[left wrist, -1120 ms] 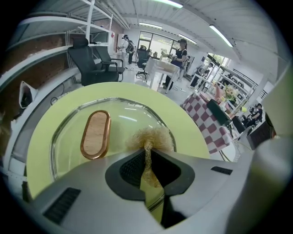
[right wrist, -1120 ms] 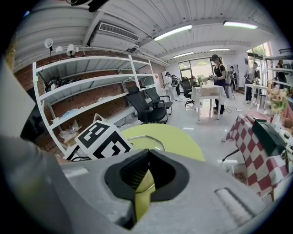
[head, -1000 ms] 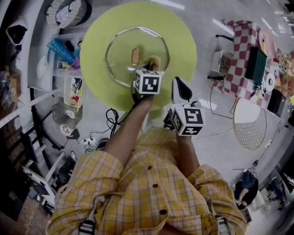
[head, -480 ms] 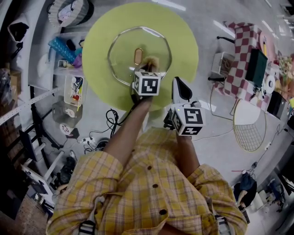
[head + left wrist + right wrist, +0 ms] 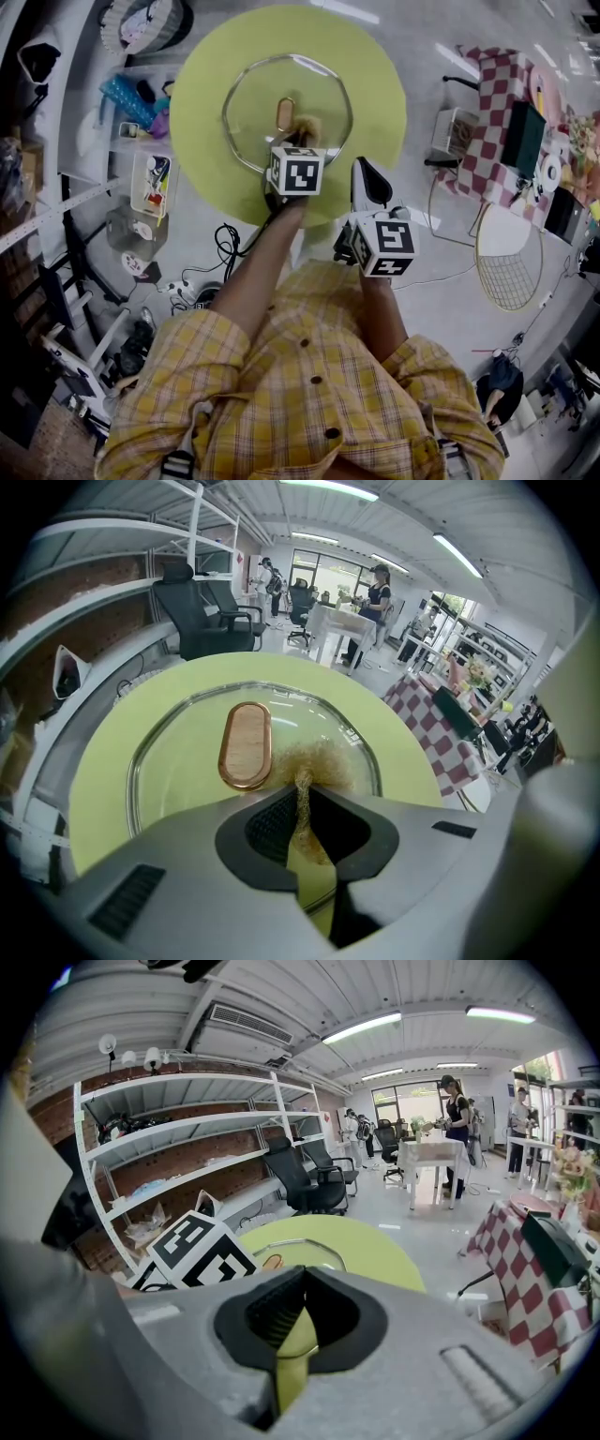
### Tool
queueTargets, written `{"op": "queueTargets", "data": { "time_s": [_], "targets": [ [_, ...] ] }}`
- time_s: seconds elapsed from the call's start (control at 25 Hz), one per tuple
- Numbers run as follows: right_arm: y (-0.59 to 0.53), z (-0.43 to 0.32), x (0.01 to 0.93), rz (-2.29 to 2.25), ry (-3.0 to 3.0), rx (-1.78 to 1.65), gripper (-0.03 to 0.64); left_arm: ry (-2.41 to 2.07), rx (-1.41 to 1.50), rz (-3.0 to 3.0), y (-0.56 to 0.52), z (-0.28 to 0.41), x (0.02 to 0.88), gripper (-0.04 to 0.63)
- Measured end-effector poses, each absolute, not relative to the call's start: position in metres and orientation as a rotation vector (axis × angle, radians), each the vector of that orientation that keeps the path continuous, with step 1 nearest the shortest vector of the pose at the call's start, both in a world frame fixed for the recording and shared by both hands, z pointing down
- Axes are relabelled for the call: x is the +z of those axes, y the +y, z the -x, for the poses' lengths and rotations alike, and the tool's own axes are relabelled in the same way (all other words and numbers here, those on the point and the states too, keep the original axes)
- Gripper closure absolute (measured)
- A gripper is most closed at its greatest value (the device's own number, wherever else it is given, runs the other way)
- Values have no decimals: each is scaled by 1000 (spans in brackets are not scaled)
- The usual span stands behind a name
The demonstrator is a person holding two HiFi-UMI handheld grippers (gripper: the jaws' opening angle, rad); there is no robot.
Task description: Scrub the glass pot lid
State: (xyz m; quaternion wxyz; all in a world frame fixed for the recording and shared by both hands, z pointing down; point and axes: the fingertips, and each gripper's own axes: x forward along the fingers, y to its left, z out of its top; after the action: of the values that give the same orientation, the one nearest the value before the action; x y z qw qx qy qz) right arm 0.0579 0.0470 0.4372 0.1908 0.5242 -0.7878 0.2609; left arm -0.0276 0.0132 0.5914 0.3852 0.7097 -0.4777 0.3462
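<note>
A glass pot lid with a copper oval knob lies flat on a round yellow-green table. In the left gripper view the glass pot lid fills the middle, its knob just left of the jaw tips. My left gripper is shut on a tan fibrous scrubber that rests on the lid beside the knob. My right gripper hangs off the table's near edge, shut with nothing in it; its own view shows the lid far ahead.
Plastic bins and shelf clutter stand left of the table. A checked-cloth table and a wire basket are to the right. Cables lie on the floor near the table's foot. Office chairs stand beyond the table.
The left gripper with the scrubber has shifted slightly over the lid, close to the knob. The right gripper has stayed where it was.
</note>
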Motion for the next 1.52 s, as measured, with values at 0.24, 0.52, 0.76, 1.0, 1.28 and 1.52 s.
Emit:
{"op": "queueTargets", "data": {
  "time_s": [0.24, 0.52, 0.76, 1.0, 1.28, 1.52],
  "targets": [
    [49, -61, 439, -1479, -2213, 725, 618, -1218, 884, -1815, 12, 26, 592, 557],
    [56, -61, 443, -1479, -2211, 740, 618, -1194, 904, -1839, 16, 18, 593, 557],
    [56, -68, 443, -1495, -2202, 743, 618, -1158, 952, -1880, 21, -2, 597, 557],
    [58, -74, 445, -1506, -2191, 756, 618, -1145, 962, -1890, 22, -9, 598, 557],
    [58, -76, 444, -1513, -2190, 753, 618, -1117, 975, -1908, 25, -19, 600, 557],
    [56, -81, 445, -1529, -2180, 761, 618, -1086, 999, -1921, 28, -28, 603, 557]
  ]
}}
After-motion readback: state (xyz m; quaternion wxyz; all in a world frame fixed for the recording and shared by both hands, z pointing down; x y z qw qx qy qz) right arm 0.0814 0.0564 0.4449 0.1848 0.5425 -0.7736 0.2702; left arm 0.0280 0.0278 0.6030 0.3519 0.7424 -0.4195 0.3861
